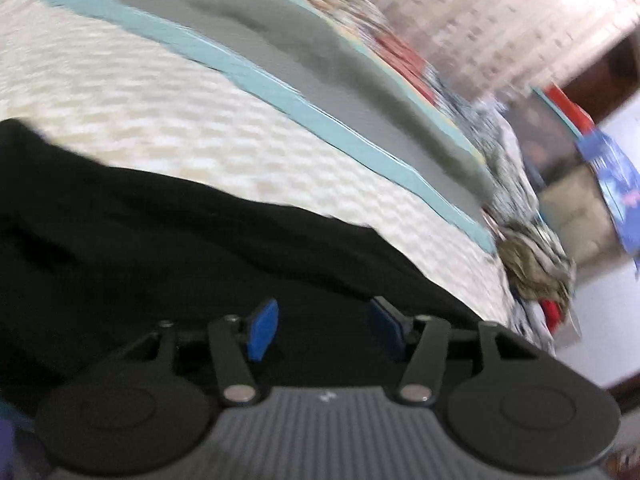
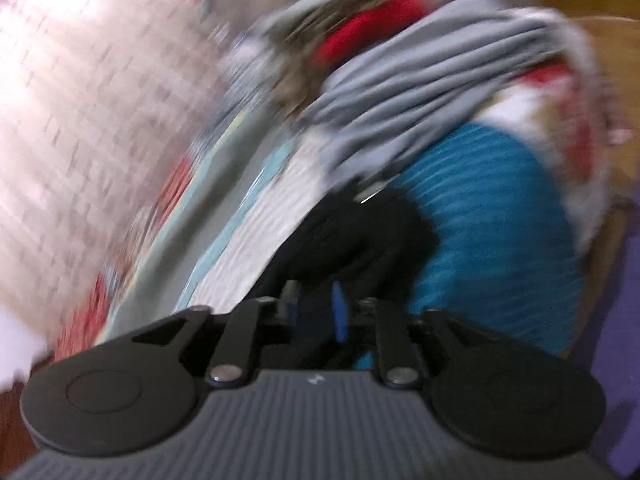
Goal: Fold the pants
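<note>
- left gripper (image 1: 324, 328) half open, empty, over black pants (image 1: 180, 248) at lower left; I flatten before regripping
- right gripper (image 2: 314, 308) narrowly parted, nothing visibly held; view blurred; I slow down near clothes pile (image 2: 420, 80)

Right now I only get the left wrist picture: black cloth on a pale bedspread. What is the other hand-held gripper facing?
Observer: The right hand-held gripper faces the black pants, which look bunched at that end.
Operator: Anything next to them?
Observer: A teal striped cloth lies just right of the pants in that view.
Operator: And further back?
Observer: A grey garment in loose folds lies on a heap of laundry.
</note>
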Available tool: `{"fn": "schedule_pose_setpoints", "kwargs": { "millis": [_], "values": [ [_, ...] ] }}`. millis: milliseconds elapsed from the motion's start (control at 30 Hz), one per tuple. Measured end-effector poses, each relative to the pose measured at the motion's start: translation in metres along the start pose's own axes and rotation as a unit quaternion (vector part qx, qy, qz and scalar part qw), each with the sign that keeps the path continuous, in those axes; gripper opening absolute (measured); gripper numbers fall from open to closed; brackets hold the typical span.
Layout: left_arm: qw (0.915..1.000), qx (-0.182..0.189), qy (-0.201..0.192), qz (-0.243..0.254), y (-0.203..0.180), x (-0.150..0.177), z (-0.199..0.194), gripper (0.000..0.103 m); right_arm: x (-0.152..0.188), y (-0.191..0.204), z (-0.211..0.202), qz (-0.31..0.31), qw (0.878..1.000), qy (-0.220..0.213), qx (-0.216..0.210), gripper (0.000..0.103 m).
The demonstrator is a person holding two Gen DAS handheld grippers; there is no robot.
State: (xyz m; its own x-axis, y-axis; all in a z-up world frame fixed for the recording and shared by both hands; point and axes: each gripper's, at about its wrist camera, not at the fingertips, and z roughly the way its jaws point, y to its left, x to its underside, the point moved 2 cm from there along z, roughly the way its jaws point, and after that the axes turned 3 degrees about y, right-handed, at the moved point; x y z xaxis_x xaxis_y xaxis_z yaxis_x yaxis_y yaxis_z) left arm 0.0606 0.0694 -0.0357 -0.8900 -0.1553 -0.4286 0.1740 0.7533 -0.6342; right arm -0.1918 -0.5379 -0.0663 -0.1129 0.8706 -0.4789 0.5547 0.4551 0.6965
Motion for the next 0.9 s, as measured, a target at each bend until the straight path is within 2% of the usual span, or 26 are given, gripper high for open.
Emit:
{"fn": "schedule_pose_setpoints", "kwargs": {
  "millis": [100, 200, 300, 433, 667, 700, 767, 833, 900],
  "values": [
    [0.9987, 0.025, 0.043, 0.012, -0.034, 0.007, 0.031, 0.053, -0.009, -0.023, 0.007, 0.036, 0.999, -0.012, -0.007, 0.032],
    [0.9951, 0.042, 0.085, 0.027, -0.063, 0.019, 0.065, 0.053, -0.013, -0.034, 0.021, 0.056, 0.998, -0.005, -0.019, 0.032],
    [0.9907, 0.028, 0.117, 0.062, -0.085, 0.04, 0.099, 0.053, -0.011, -0.037, 0.034, 0.072, 0.997, 0.011, -0.036, 0.032],
    [0.9848, -0.005, 0.16, 0.067, -0.082, 0.061, 0.129, 0.053, -0.014, -0.041, 0.037, 0.078, 0.996, 0.019, -0.049, 0.036],
    [0.9855, 0.002, 0.166, 0.036, -0.07, 0.062, 0.134, 0.053, -0.024, -0.042, 0.039, 0.081, 0.994, 0.024, -0.063, 0.039],
    [0.9857, 0.001, 0.165, 0.035, -0.071, 0.062, 0.134, 0.053, -0.024, -0.042, 0.04, 0.079, 0.995, 0.025, -0.063, 0.038],
    [0.9859, -0.001, 0.164, 0.035, -0.074, 0.06, 0.132, 0.054, -0.025, -0.035, 0.041, 0.061, 0.996, 0.028, -0.053, 0.024],
    [0.9865, 0.006, 0.161, 0.03, -0.079, 0.058, 0.126, 0.054, -0.026, -0.027, 0.037, 0.048, 0.997, 0.023, -0.054, 0.024],
    [0.987, 0.029, 0.156, 0.026, -0.081, 0.051, 0.116, 0.054, -0.027, -0.012, 0.026, 0.034, 0.997, 0.019, -0.074, 0.023]
  ]
}}
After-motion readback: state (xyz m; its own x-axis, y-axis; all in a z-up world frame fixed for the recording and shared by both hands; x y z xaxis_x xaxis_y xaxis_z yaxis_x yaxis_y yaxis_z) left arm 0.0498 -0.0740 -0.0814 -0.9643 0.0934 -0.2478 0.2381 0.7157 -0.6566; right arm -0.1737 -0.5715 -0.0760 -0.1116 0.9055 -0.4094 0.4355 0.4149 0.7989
